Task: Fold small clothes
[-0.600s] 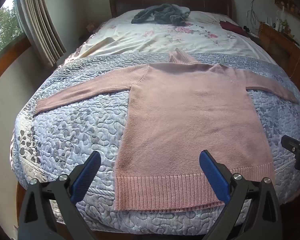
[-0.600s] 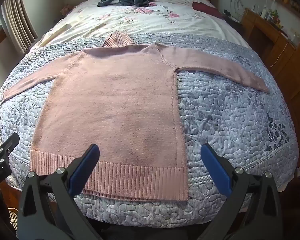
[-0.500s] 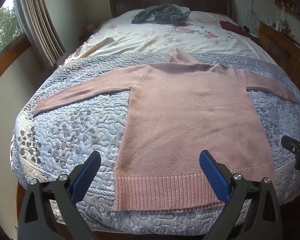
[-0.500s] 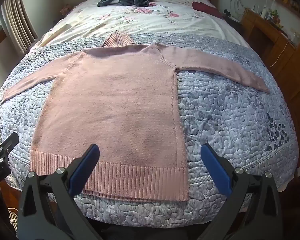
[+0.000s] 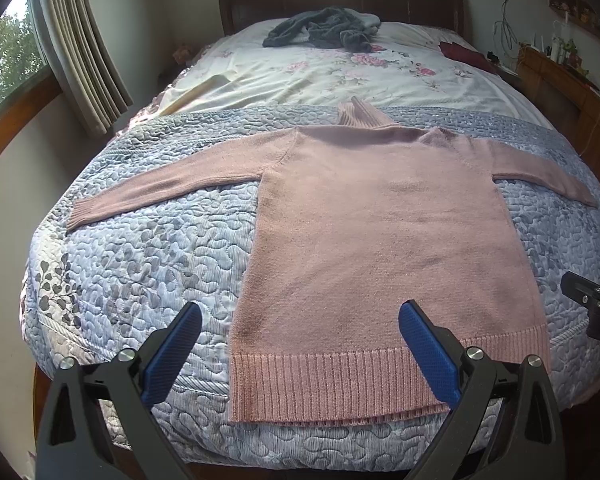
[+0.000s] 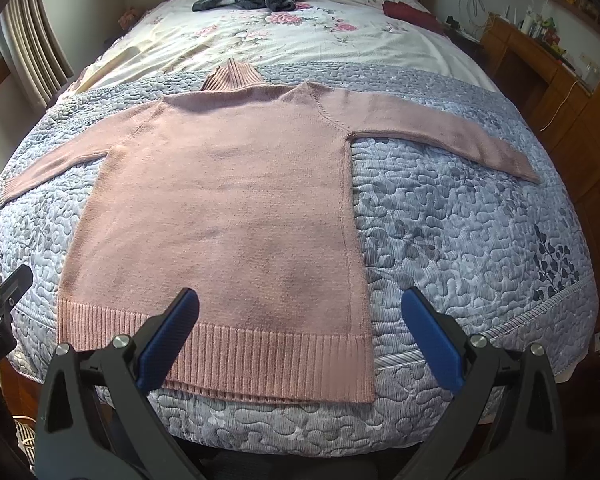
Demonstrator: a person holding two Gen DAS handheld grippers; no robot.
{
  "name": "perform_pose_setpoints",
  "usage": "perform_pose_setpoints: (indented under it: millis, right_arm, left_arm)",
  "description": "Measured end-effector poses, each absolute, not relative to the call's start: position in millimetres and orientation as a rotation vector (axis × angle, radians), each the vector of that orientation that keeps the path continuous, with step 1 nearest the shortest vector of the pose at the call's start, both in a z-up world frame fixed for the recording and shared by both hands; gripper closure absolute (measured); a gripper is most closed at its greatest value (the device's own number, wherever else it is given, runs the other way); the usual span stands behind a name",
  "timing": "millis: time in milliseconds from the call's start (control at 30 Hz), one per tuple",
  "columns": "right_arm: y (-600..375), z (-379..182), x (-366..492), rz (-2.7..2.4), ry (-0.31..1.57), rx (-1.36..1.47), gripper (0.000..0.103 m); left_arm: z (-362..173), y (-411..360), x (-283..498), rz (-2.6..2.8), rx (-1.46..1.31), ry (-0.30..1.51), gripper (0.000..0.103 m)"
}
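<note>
Sweater point(image 5: 380, 248), pink knit: lies flat and face-up on the grey quilt point(image 5: 148, 264) at the near end of the bed, sleeves spread left and right, ribbed hem nearest, collar farthest. Left gripper point(image 5: 300, 344): released, empty, hovering over the hem's left part. Right gripper point(image 6: 300, 332): released, empty, above the hem's right part. Step judged: first fold, not yet begun. Handling note: pinch both knit layers together at matching points; lift evenly, since loose knit stretches and sags.

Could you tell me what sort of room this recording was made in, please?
Most likely a bedroom: a pink sweater lies spread on a bed with a quilted cover and a dark headboard, beside a curtained window.
</note>
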State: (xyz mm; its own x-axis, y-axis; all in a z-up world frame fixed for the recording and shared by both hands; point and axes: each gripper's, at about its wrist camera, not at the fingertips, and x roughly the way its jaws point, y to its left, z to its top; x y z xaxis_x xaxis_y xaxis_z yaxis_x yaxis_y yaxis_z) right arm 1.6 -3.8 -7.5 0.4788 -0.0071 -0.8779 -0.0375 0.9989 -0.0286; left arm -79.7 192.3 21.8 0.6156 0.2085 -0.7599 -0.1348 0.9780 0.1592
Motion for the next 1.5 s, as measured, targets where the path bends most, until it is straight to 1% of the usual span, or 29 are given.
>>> perform_pose_setpoints:
  millis: [567,767,1200,1333,1433,1500]
  right_arm:
    - [-6,-10,5,0.044,1.085,-0.015,0.003]
    - [-4,-6,4,0.003,1.054,-0.089,0.003]
    - [-4,-6,8,0.007,1.048,-0.083,0.003]
    - [-38,-7,20,-0.018,0.994,-0.039,0.003]
    - [-106,-6,51,-0.082,1.024,0.077,0.003]
    - [-162,-7,77,-0.150,1.085,0.124,0.003]
  left_arm:
    - [19,193,-77,0.203,0.085,0.893,0.004]
    - [19,192,-76,0.203,0.082,0.897,0.004]
    - [17,189,-75,0.194,0.089,0.867,0.004]
    - [13,184,-59,0.159,0.089,0.853,0.004]
    - [13,173,-29,0.122,0.072,0.874,0.004]
    - [14,157,-2,0.095,0.079,0.874,0.004]
